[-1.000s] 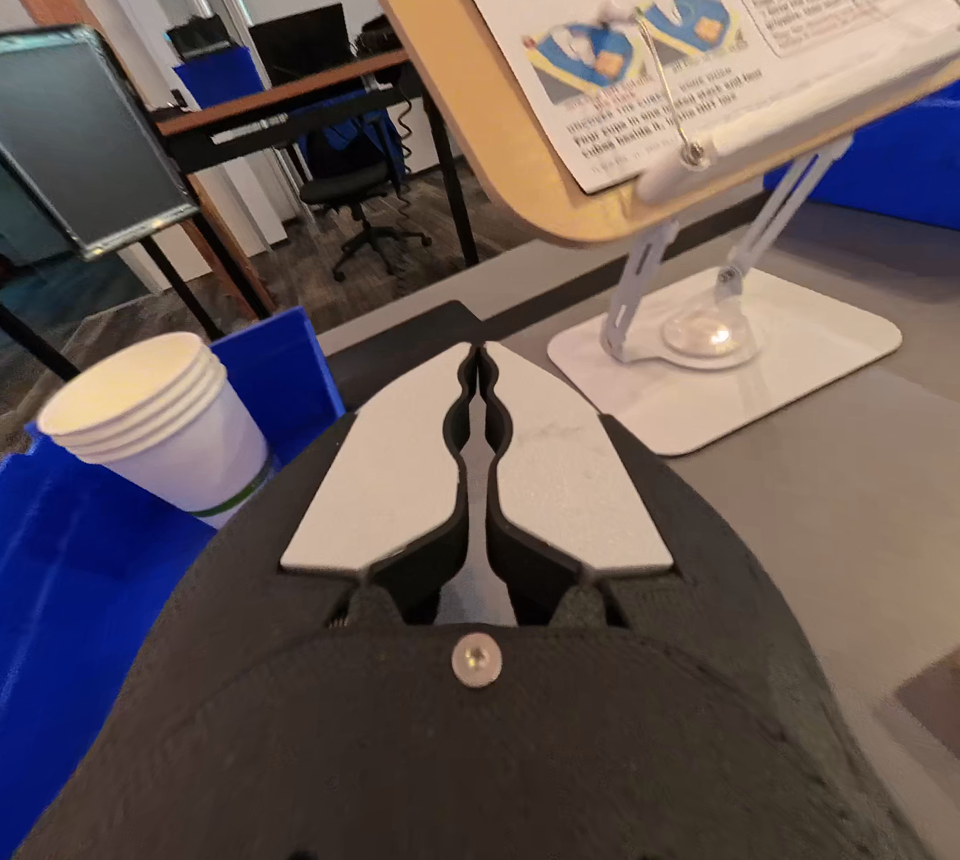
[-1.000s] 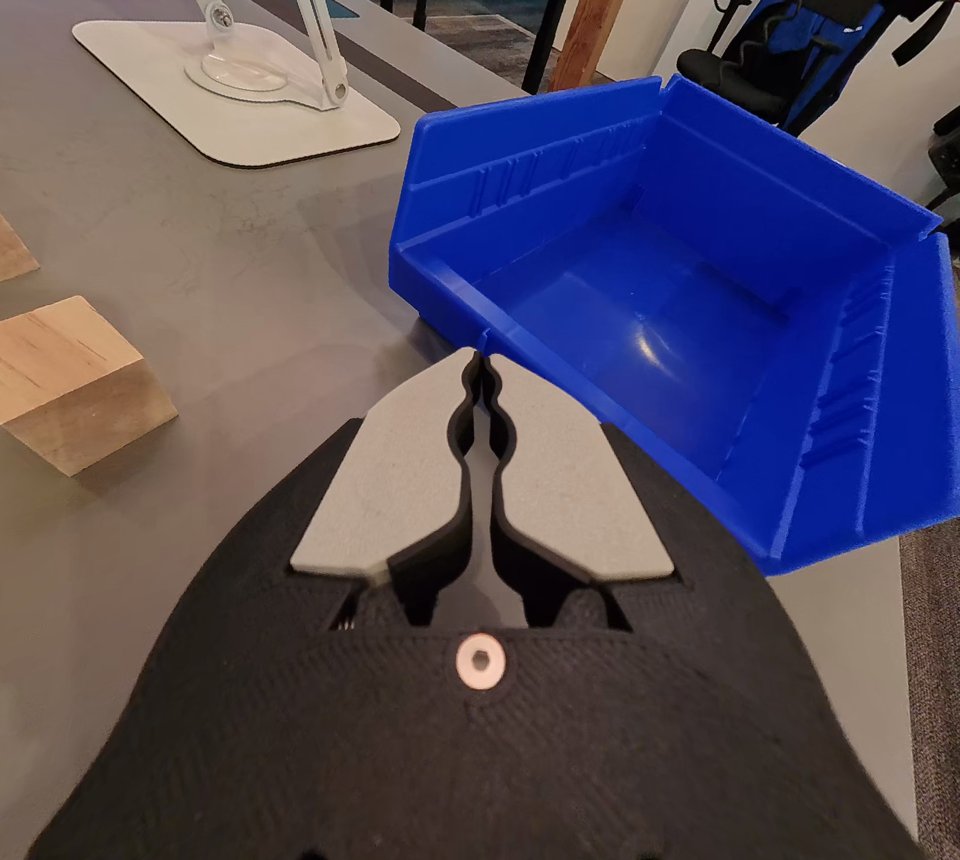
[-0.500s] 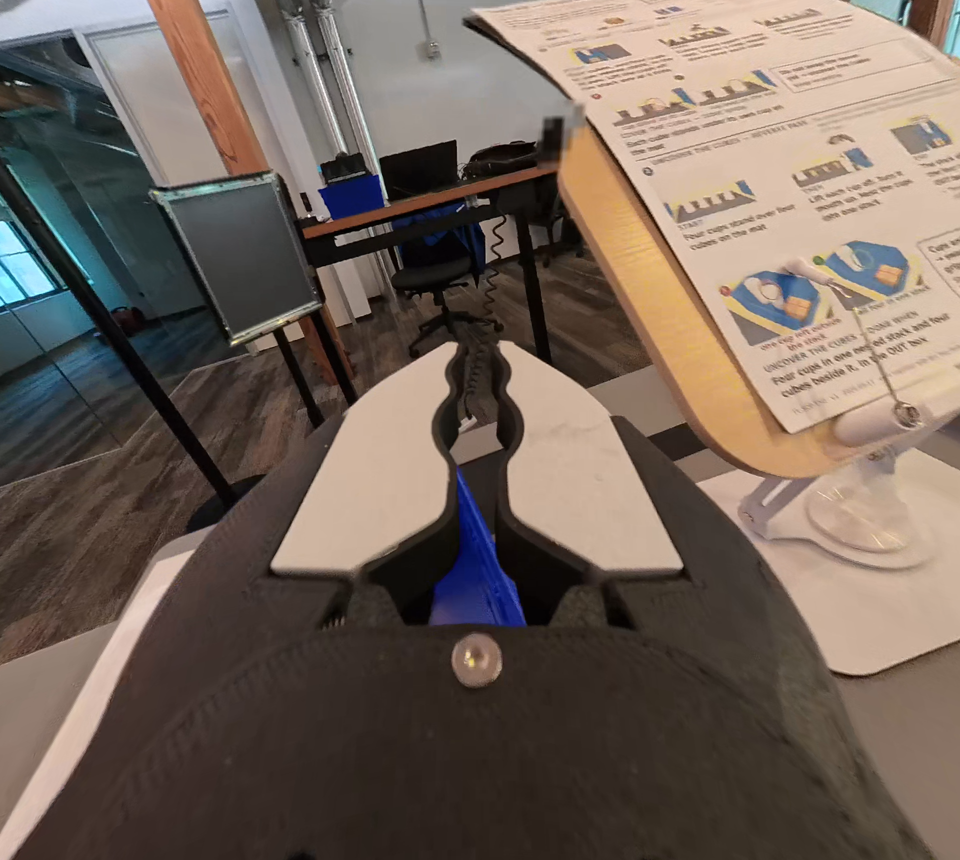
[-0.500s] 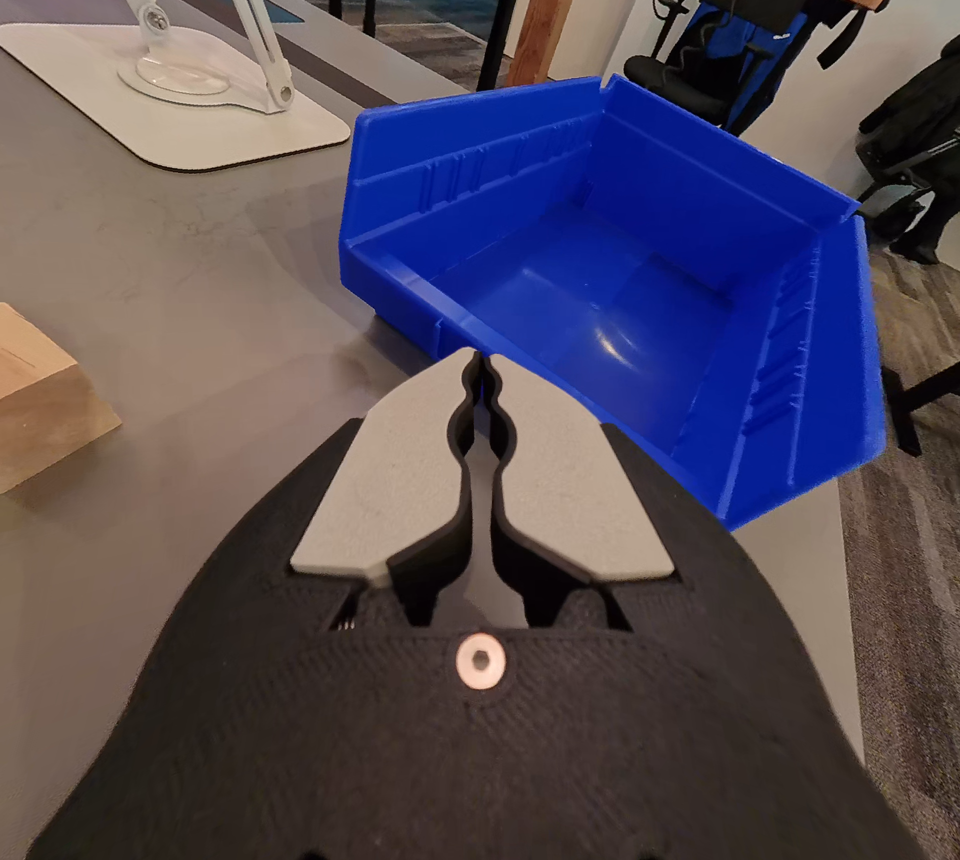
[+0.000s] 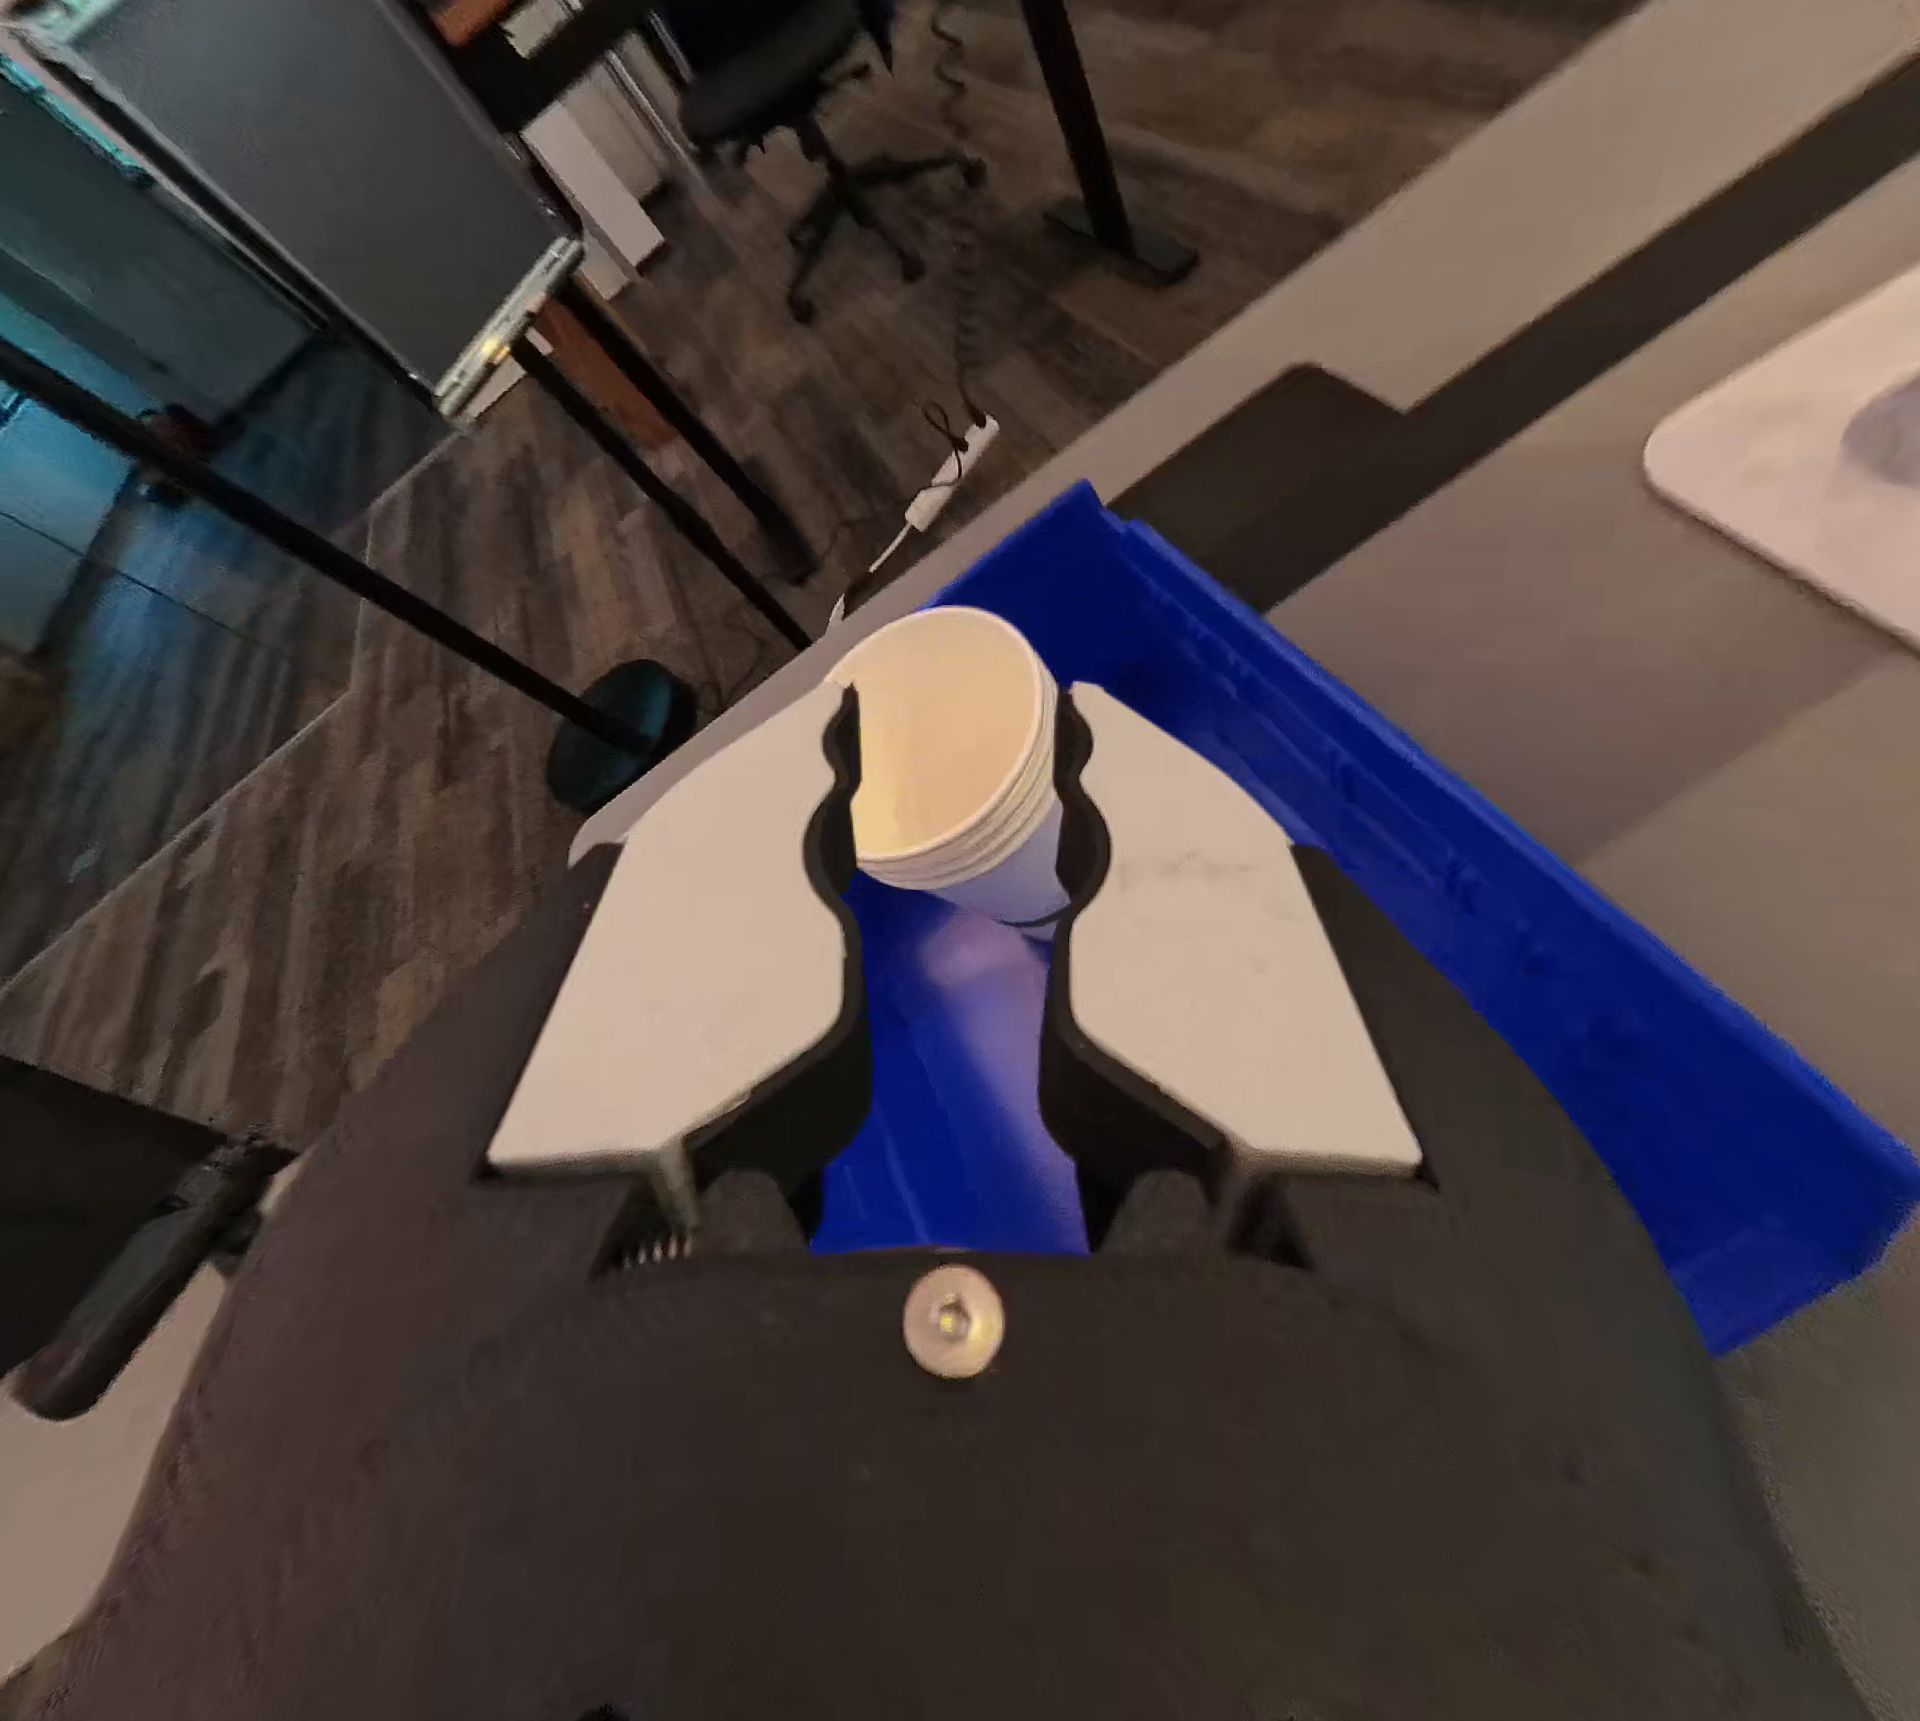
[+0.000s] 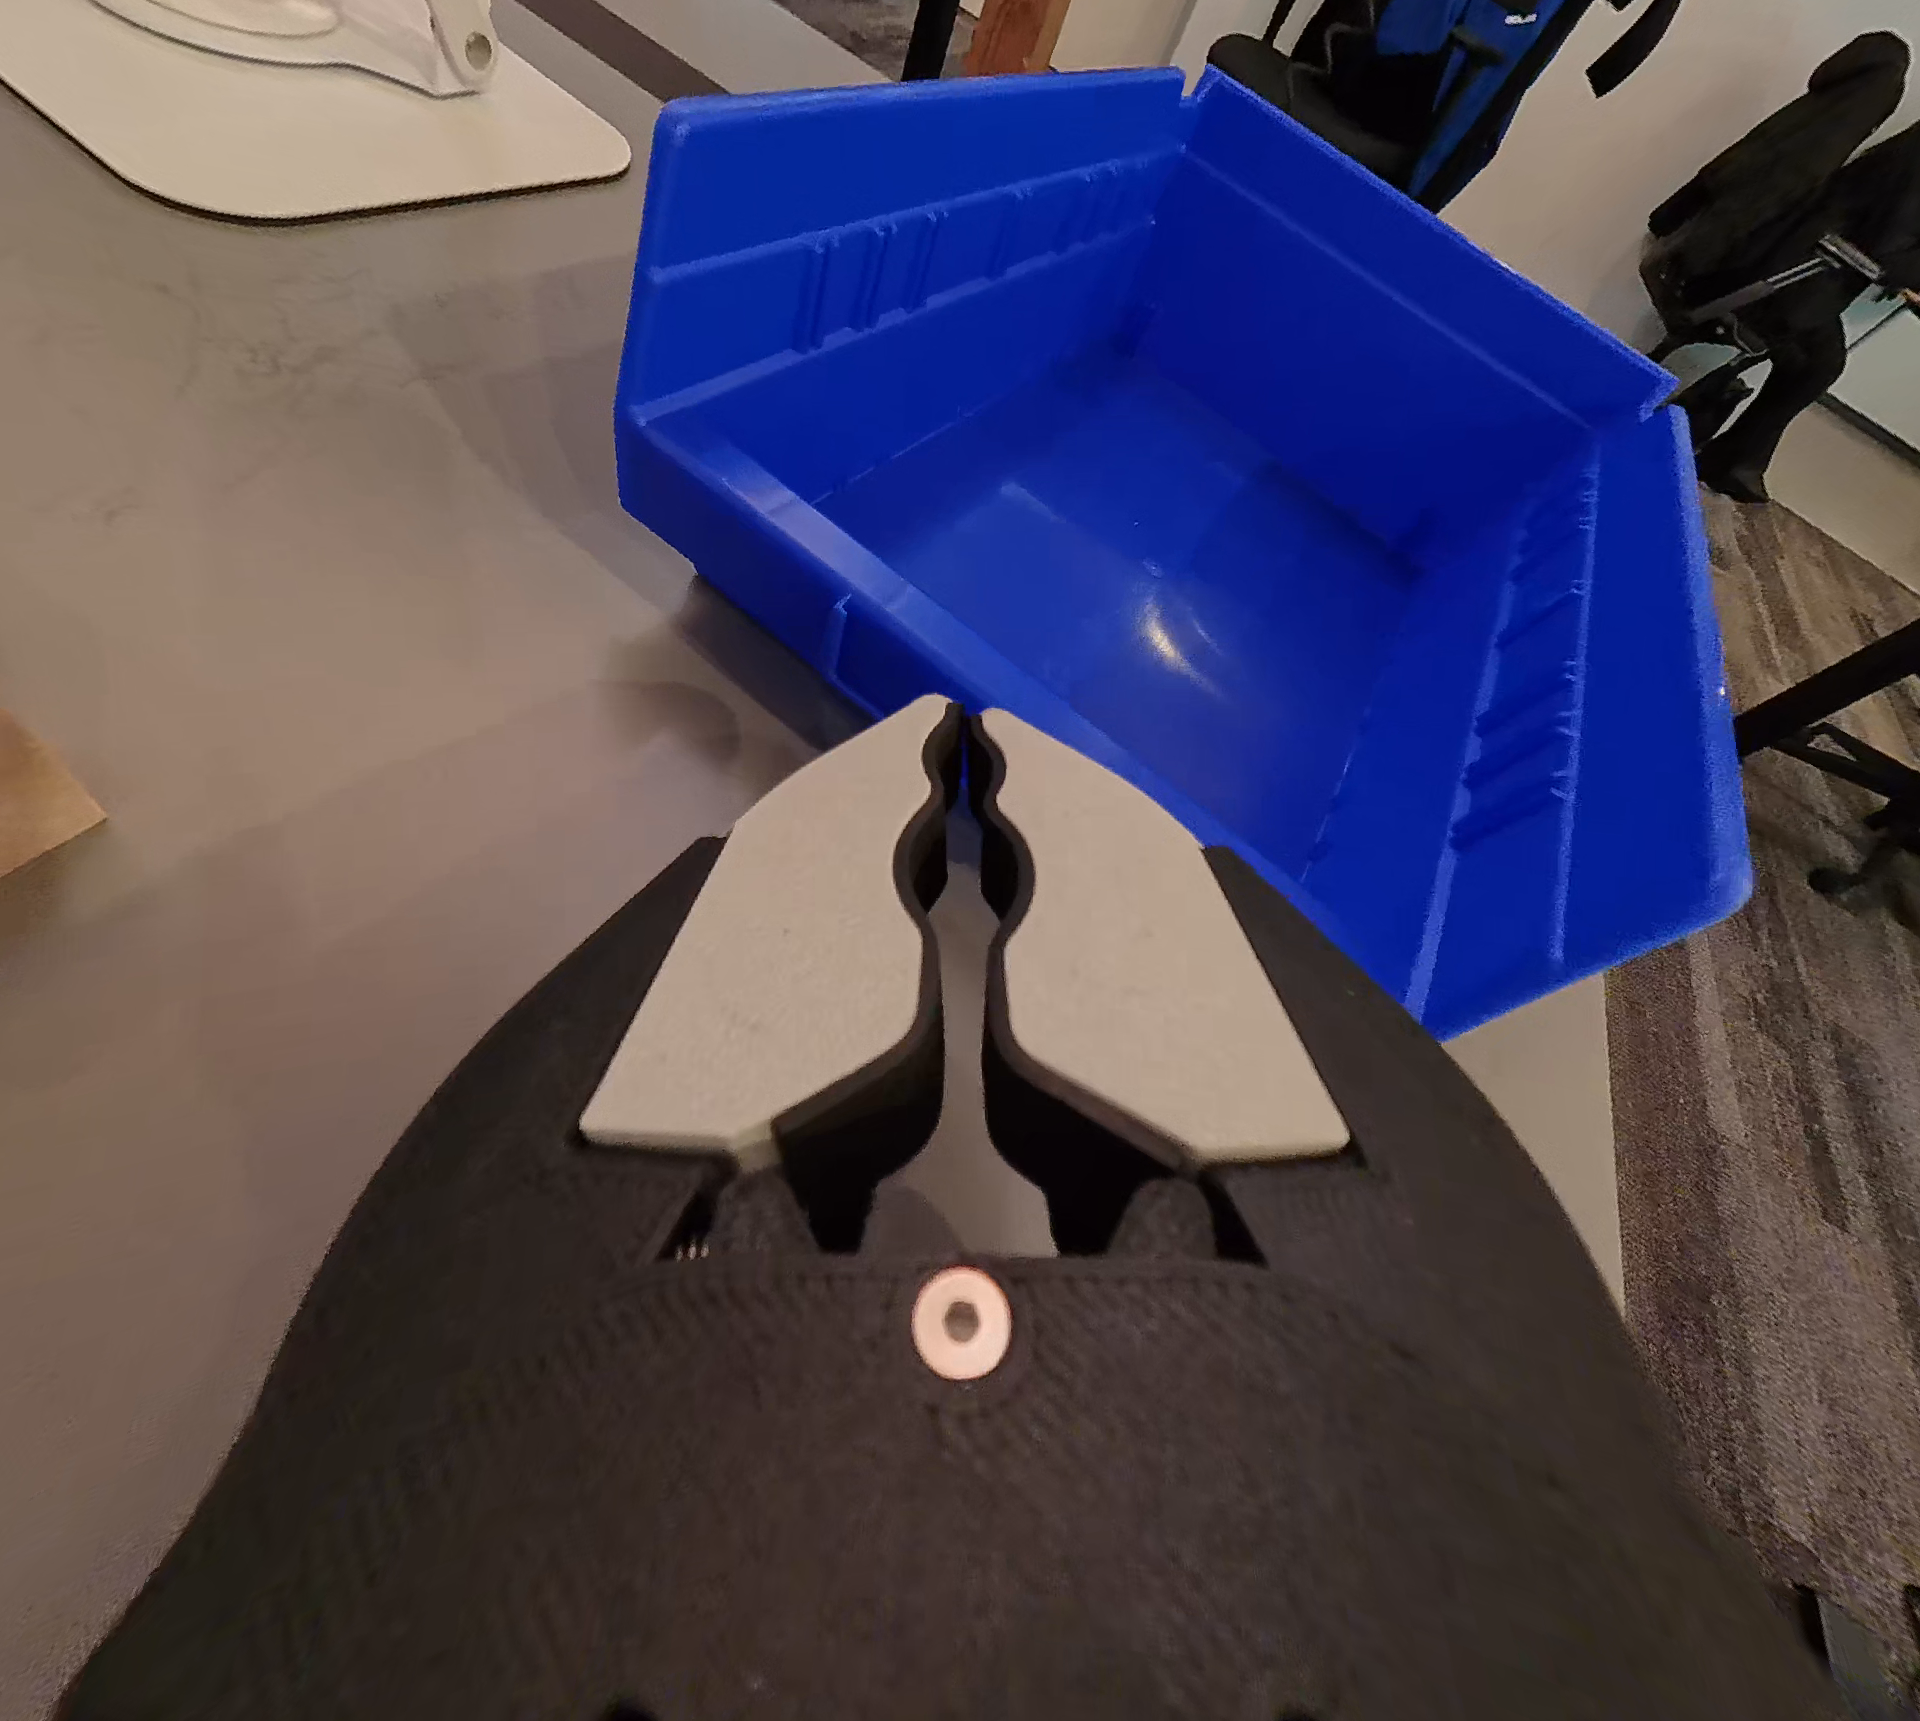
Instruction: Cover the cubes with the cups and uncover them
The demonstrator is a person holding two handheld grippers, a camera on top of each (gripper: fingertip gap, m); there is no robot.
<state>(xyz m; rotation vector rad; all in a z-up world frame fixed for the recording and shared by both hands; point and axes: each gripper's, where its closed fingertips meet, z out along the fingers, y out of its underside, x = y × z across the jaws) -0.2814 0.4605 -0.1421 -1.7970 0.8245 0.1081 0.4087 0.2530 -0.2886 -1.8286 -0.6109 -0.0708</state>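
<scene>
A nested stack of white paper cups [image 5: 956, 788] stands upright in a blue bin [image 5: 1455, 923] in the left wrist view. My left gripper [image 5: 956, 715] is open, and its fingertips flank the rims of the stack on both sides; I cannot tell whether they touch it. My right gripper [image 6: 961, 721] is shut and empty, hovering over the grey table just in front of a second, empty blue bin [image 6: 935, 362]. The corner of a wooden cube [image 6: 31, 798] shows at the left edge of the right wrist view.
The white base of a document stand [image 6: 260, 113] sits on the table to the left of the empty bin, and also shows at the right edge of the left wrist view [image 5: 1818, 466]. The table edge runs just behind both bins. Office desks and chairs stand beyond.
My left gripper has swung down to the cup stack and opened, so the stack now sits between its fingertips. My right gripper has drifted right and stays shut.
</scene>
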